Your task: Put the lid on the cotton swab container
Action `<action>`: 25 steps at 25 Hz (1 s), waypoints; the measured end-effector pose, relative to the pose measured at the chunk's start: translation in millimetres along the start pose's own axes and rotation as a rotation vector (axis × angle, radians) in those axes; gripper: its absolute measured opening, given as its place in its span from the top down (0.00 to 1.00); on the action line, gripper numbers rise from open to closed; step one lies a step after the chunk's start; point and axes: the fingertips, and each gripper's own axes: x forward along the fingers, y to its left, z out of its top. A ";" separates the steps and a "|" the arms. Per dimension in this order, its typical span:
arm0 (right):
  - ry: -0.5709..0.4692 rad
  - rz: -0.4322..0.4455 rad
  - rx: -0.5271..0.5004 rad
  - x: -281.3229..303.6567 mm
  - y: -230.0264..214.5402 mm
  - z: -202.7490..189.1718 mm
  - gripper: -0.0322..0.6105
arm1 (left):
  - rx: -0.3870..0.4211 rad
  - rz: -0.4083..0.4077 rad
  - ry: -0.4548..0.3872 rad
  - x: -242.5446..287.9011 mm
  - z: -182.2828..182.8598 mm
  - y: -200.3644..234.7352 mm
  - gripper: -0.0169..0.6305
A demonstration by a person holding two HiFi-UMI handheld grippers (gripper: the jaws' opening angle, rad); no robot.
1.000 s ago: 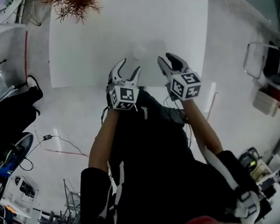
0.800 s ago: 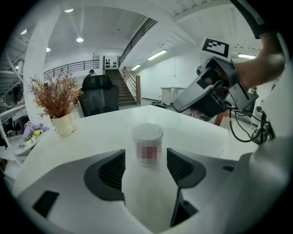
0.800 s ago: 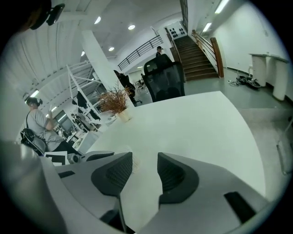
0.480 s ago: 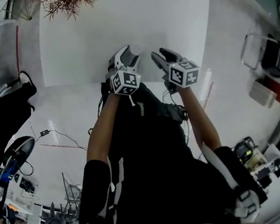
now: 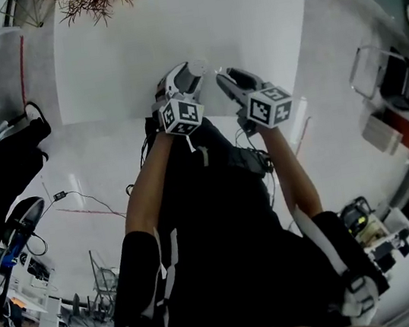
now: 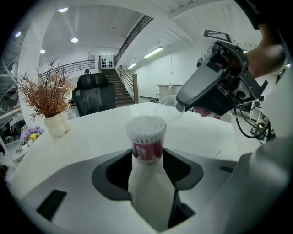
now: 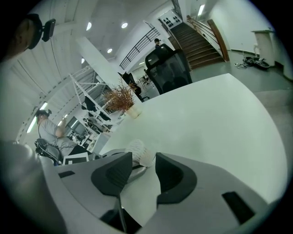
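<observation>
The cotton swab container [image 6: 146, 137], white with a red label and a dome of swab tips, stands upright between the jaws of my left gripper [image 6: 146, 161]. Those jaws are closing and their dark pads touch its sides. In the head view the container [image 5: 195, 68] is near the table's front edge, with the left gripper [image 5: 182, 80] around it. My right gripper [image 5: 226, 80] is just right of it and carries the clear lid [image 6: 167, 109] at its tip, a little above and beside the swabs. From the right gripper [image 7: 144, 171] the swab tips [image 7: 139, 153] show just beyond the jaws.
The white table [image 5: 242, 14] stretches away behind the container. A dried plant in a white vase [image 6: 46, 98] stands at its far left corner, with a black chair [image 6: 94, 96] behind. Cables lie on the floor [image 5: 81, 209] at the left.
Both grippers moved forward and closer together. The left gripper went from beside the container to having it between its jaws; the right gripper drew in next to it.
</observation>
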 end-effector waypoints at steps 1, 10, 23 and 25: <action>-0.007 0.010 -0.009 -0.8 3.4 2.3 0.71 | 0.001 0.000 0.001 0.0 -0.4 0.2 0.64; -0.034 0.127 -0.076 7.6 37.6 19.5 0.71 | -0.003 0.003 0.005 -1.8 2.7 0.1 0.64; 0.093 0.068 -0.216 35.2 45.3 14.1 0.76 | 0.003 0.003 0.005 -1.2 2.3 -0.2 0.65; 0.107 0.046 -0.239 40.2 43.3 12.5 0.77 | 0.001 0.001 0.006 0.1 1.0 0.2 0.65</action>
